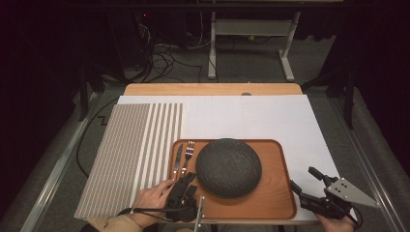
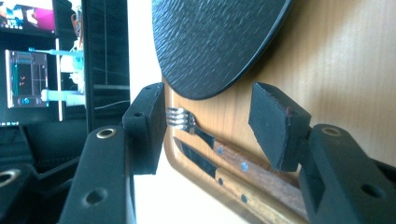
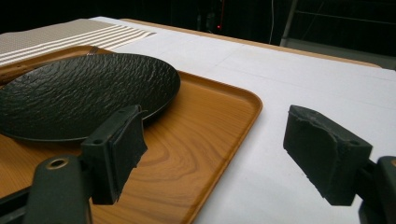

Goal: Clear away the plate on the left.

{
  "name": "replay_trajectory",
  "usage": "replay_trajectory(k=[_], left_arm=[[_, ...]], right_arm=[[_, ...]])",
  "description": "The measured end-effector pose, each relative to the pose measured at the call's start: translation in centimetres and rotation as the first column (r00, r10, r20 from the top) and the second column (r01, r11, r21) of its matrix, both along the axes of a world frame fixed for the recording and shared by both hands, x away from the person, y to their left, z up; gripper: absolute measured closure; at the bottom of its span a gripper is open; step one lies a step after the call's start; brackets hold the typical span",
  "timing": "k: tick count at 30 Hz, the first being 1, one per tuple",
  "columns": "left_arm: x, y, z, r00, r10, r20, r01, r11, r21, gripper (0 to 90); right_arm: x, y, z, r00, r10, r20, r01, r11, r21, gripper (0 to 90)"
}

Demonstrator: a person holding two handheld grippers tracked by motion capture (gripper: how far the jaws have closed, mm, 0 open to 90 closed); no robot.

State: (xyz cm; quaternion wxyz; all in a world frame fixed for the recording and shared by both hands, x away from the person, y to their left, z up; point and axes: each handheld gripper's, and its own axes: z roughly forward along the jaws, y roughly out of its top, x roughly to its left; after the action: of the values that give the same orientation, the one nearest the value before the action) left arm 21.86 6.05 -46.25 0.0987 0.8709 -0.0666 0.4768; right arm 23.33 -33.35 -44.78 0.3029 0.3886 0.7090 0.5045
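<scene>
Left tool sits over the near-left corner of the wooden tray, jaws wide, nothing gripped. In the left gripper view its pads straddle the wooden handles of the fork and knife; neither pad presses on them, and whether they touch cannot be told. Fork and knife lie side by side along the tray's left edge, knife on the outer side, fork next to the plate, tips pointing to the far side. The person's left hand holds that tool from the near-left.

Dark textured plate rests in the tray, left of centre, just beside the fork.

Right tool is at the tray's near-right corner over the white sheet, jaws wide and empty. In the right gripper view one pad is over the tray's wood, the other over the white sheet.

Striped placemat lies on the table left of the tray.
</scene>
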Motion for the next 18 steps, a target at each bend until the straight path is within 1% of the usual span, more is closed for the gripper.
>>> replay_trajectory(k=[2, 3, 6, 7, 9, 10, 12, 14, 15, 16, 18], left_arm=[[0.0, 0.2, 0.1, 1.0, 0.006, 0.004, -0.006, 1.0, -0.007, 43.8], [0.0, 0.3, 0.1, 0.9999, 0.008, 0.007, -0.008, 1.0, 0.0, 43.8], [0.0, 0.6, 0.2, 0.9998, 0.017, 0.013, -0.017, 0.9999, 0.003, 43.8], [0.1, 0.7, 0.2, 0.9998, 0.014, 0.012, -0.014, 0.9999, -0.009, 43.8], [0.1, 0.9, 0.2, 0.9995, 0.026, 0.016, -0.026, 0.9996, -0.01, 43.8], [0.2, 1.0, 0.3, 0.9995, 0.029, 0.016, -0.029, 0.9996, -0.002, 43.8], [0.3, 1.2, 0.4, 0.9993, 0.035, 0.017, -0.034, 0.9991, -0.026, 43.8], [0.4, 1.4, 0.5, 0.999, 0.039, 0.02, -0.039, 0.9986, -0.035, 43.8], [0.4, 1.5, 0.6, 0.9987, 0.047, 0.021, -0.046, 0.9986, -0.025, 43.8], [0.4, 1.6, 0.6, 0.9986, 0.05, 0.015, -0.05, 0.9982, -0.035, 43.8], [0.5, 1.7, 0.6, 0.9985, 0.053, 0.015, -0.052, 0.998, -0.035, 43.9]], right_arm=[[0.0, 0.0, 0.0, 1.0, 0.001, 0.001, -0.001, 1.0, -0.002, 21.5], [0.0, 0.0, 0.0, 1.0, 0.0, 0.0, 0.0, 1.0, -0.002, 21.5], [0.0, 0.1, 0.0, 1.0, -0.001, -0.001, 0.001, 1.0, -0.003, 21.6], [0.0, 0.1, 0.0, 1.0, -0.001, 0.0, 0.001, 1.0, -0.005, 21.5], [0.1, 0.1, 0.0, 1.0, -0.002, 0.0, 0.002, 1.0, -0.004, 21.5], [0.1, 0.1, 0.0, 1.0, -0.002, 0.0, 0.002, 1.0, -0.005, 21.5], [0.1, 0.1, 0.0, 1.0, -0.001, 0.0, 0.001, 1.0, -0.007, 21.5], [0.1, 0.1, 0.0, 1.0, -0.001, 0.0, 0.001, 1.0, -0.007, 21.5], [0.1, 0.1, 0.0, 1.0, -0.001, -0.001, 0.001, 1.0, -0.006, 21.5], [0.1, 0.1, 0.0, 1.0, -0.002, -0.001, 0.002, 1.0, -0.007, 21.5], [0.1, 0.1, 0.0, 1.0, -0.002, -0.002, 0.002, 1.0, -0.007, 21.5]])
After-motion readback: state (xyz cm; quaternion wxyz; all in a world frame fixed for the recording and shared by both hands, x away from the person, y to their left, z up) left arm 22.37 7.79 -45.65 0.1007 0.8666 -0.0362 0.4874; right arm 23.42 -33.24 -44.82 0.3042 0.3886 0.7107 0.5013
